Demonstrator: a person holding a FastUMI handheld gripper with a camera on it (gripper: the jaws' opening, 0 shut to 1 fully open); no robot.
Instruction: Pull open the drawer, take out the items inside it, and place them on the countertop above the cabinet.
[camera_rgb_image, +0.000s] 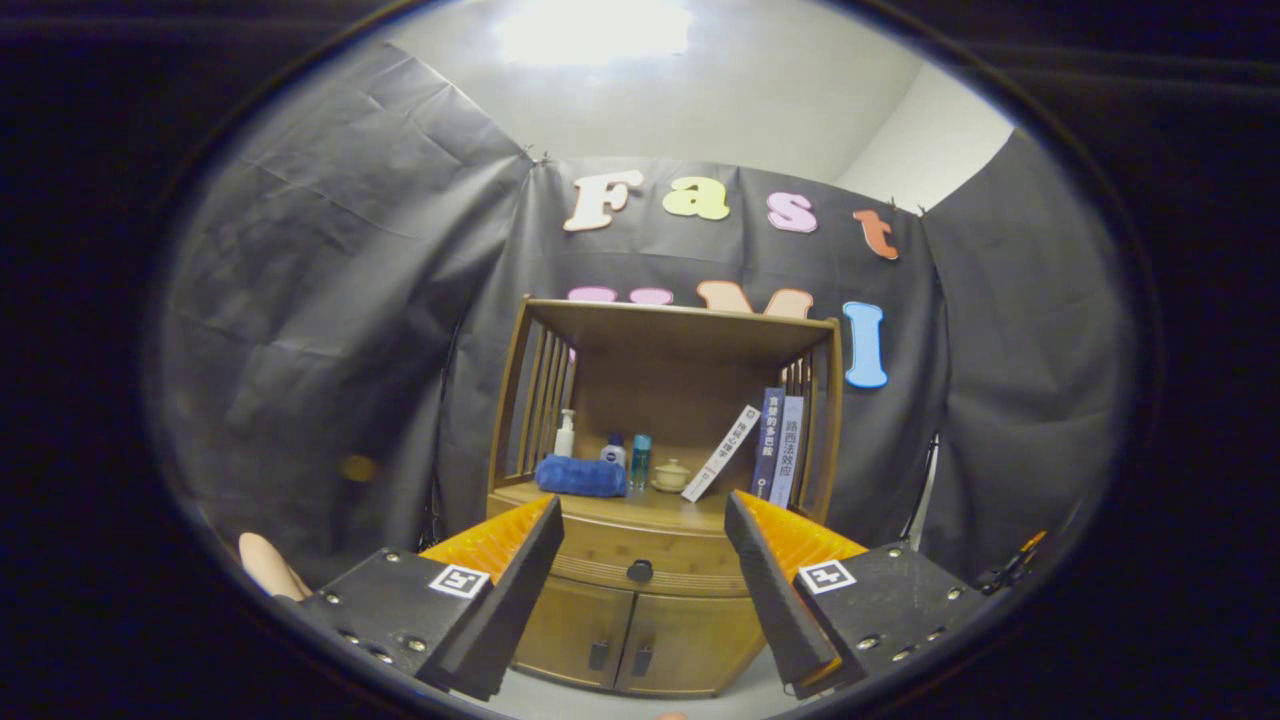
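The gripper (640, 560) has its fingers spread wide apart and grips nothing; the shut wooden drawer (640, 560) with its small dark round knob (640, 571) lies beyond and between them, below the brown wooden countertop (640, 508) of the cabinet. Risk: the knob is small, so an off-centre approach could close the fingers beside it or slip off during the pull. The countertop already carries a folded blue towel (580, 476), bottles and leaning books (776, 445), so later placements may topple them.
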